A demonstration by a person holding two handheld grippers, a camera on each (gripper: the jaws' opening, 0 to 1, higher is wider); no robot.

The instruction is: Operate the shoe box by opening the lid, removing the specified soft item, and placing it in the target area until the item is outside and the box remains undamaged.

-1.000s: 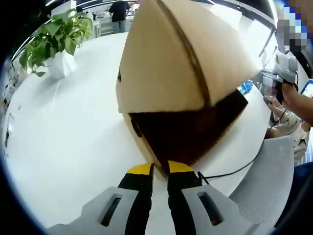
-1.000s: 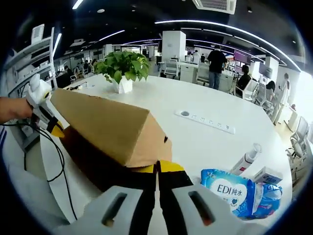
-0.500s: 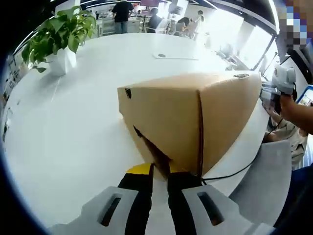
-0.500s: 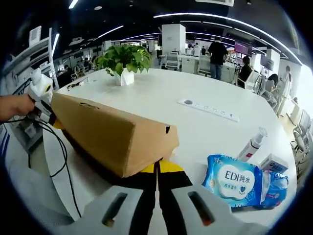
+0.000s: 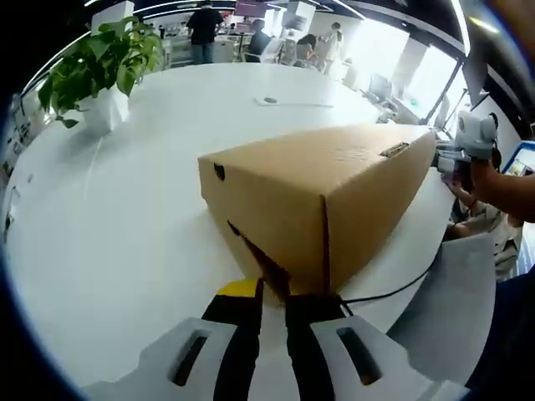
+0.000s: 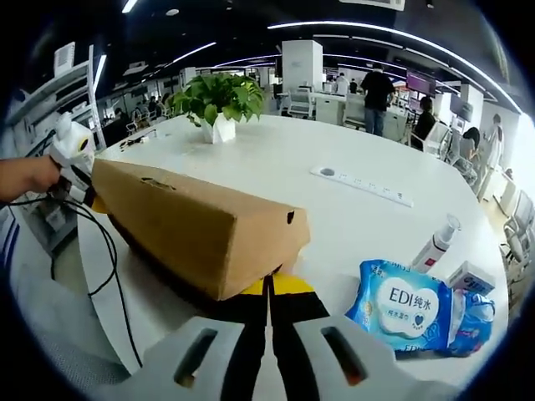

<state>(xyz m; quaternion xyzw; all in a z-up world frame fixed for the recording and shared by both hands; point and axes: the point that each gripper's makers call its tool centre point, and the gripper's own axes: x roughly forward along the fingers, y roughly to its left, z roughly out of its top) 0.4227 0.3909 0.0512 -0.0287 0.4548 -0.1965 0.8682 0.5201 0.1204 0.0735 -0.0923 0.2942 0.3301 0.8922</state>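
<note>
White office desk (image 6: 351, 217) carries a closed cardboard shoe box (image 5: 322, 196). Left claw (image 5: 272, 288) and right claw (image 6: 269, 286), both pinched together, touch opposite ends. Best lift the lid evenly, gently.

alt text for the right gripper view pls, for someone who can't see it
A closed brown cardboard shoe box lies on a white table, with the right tongs shut at its near lower edge and the left tongs at its far end. A blue wet-wipes pack lies to the right, a potted plant behind the box.
</note>
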